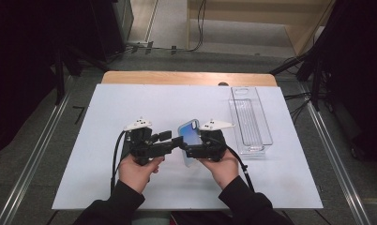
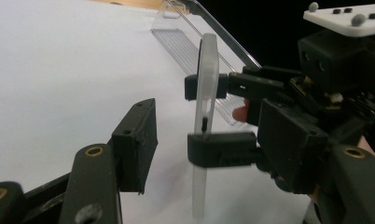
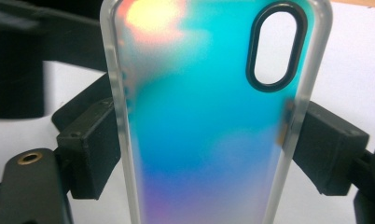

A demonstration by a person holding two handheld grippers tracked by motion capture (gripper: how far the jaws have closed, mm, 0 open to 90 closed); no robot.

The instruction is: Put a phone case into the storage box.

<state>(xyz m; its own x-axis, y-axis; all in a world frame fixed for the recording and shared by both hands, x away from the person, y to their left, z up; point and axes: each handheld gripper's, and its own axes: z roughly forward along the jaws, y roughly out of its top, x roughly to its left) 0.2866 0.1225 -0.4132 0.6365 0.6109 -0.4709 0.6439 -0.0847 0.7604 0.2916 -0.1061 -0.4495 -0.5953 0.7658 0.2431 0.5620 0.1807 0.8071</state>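
Note:
A phone case [image 1: 189, 133] with a frosted rim and an iridescent blue back is held upright above the white table sheet [image 1: 130, 108]. My right gripper [image 3: 202, 149] is shut on it, one pad on each long edge; the oval camera cutout is at its upper right. In the left gripper view the case [image 2: 206, 93] appears edge-on, pinched by the right gripper [image 2: 199, 119]. My left gripper [image 2: 213, 140] is open, with its jaws standing apart on either side of the case and not pressing it. In the high view the left gripper [image 1: 173, 139] meets the right gripper [image 1: 190, 147] at the table's middle.
A long clear plastic tray [image 1: 250, 117] lies on the sheet to the right of the grippers, also seen behind the case as the clear tray [image 2: 185, 46]. A wooden table edge [image 1: 186, 78] runs along the back. Dark stands flank both sides.

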